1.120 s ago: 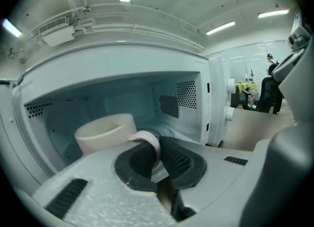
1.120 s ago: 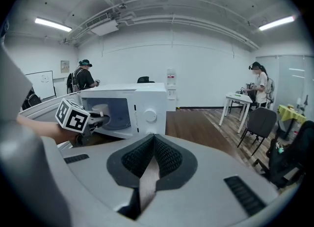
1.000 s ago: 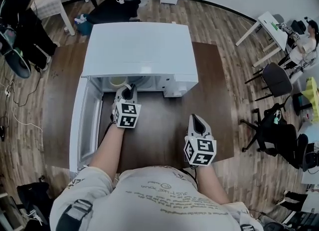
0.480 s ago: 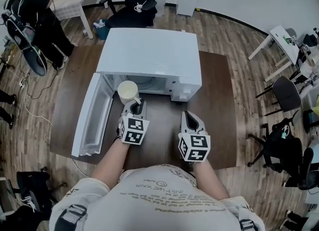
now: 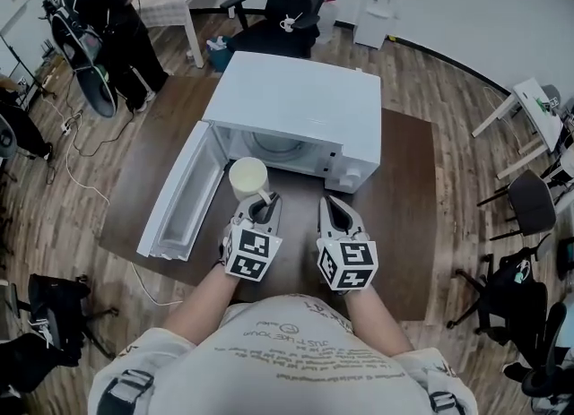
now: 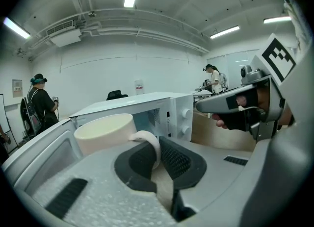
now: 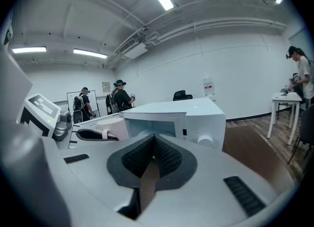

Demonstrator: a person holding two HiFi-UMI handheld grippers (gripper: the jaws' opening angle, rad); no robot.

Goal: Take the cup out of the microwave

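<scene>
Cup [image 5: 248,176]: cream-coloured. It is outside the microwave [image 5: 305,108], just in front of the open cavity and over the brown table [image 5: 404,189].
Cup and left gripper [image 5: 262,210]: the cup's body sits directly ahead of the jaw tips, on the microwave side. Only its handle [image 6: 147,140] reaches back between the jaws.
Left gripper, state: the jaws pinch the cup's handle, one dark ribbed pad on each side of the loop.
Cup, orientation: upright with the open mouth facing up, so the long axis is vertical. The handle points back toward the person, away from the cavity.
Cup and table: whether the base touches the tabletop cannot be told.
Right gripper [image 5: 334,211]: the jaws are pressed together, pad against pad. It is held just beside the left gripper on its right, apart from the cup and pointing toward the microwave's front.
Microwave: white, standing on the table with the cavity facing the person.
Door [image 5: 184,191]: hinged at the left, standing wide open, to the left of the cup.
</scene>
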